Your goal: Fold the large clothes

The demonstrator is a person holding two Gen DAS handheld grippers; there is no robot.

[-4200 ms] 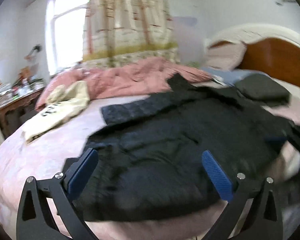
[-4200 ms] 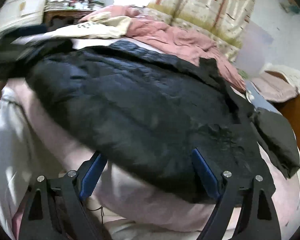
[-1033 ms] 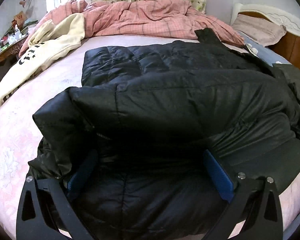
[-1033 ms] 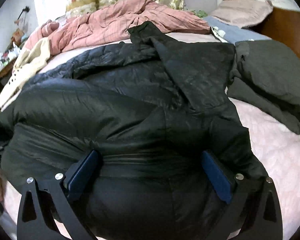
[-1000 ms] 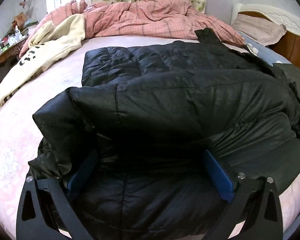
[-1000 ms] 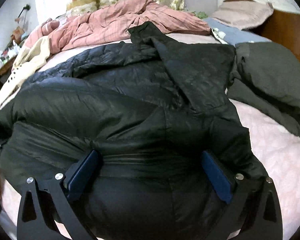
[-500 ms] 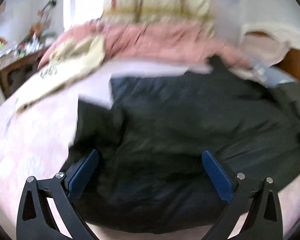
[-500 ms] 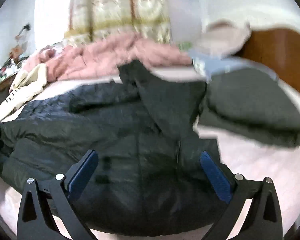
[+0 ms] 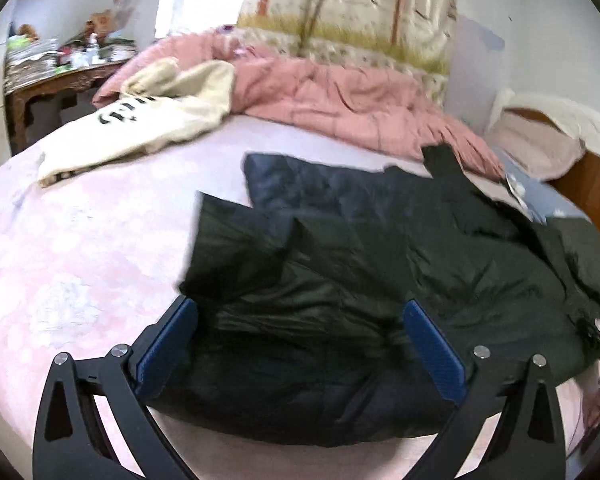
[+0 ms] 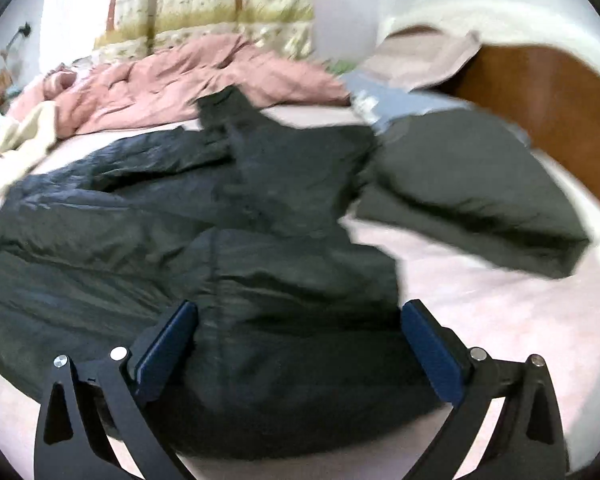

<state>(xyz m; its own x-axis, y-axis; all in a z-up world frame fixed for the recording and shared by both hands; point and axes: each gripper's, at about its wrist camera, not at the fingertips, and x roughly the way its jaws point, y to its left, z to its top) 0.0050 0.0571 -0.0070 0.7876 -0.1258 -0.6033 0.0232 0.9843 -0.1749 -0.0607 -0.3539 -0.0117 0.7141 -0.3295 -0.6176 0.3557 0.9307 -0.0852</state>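
Observation:
A large black puffer jacket (image 9: 360,272) lies on the pink bed, its near half doubled back over its quilted lining. It also fills the right wrist view (image 10: 204,240). My left gripper (image 9: 300,344) is open and empty, raised above the jacket's near left edge. My right gripper (image 10: 300,340) is open and empty, raised above the jacket's near right part.
A cream sweatshirt (image 9: 152,116) and a rumpled pink quilt (image 9: 332,100) lie at the far side of the bed sheet (image 9: 80,264). A folded dark green garment (image 10: 468,192) lies right of the jacket, near the wooden headboard (image 10: 548,92). A cluttered side table (image 9: 48,76) stands far left.
Both grippers have lifted up and back from the jacket, where they sat low against it a second ago. The jacket stays doubled over on the bed.

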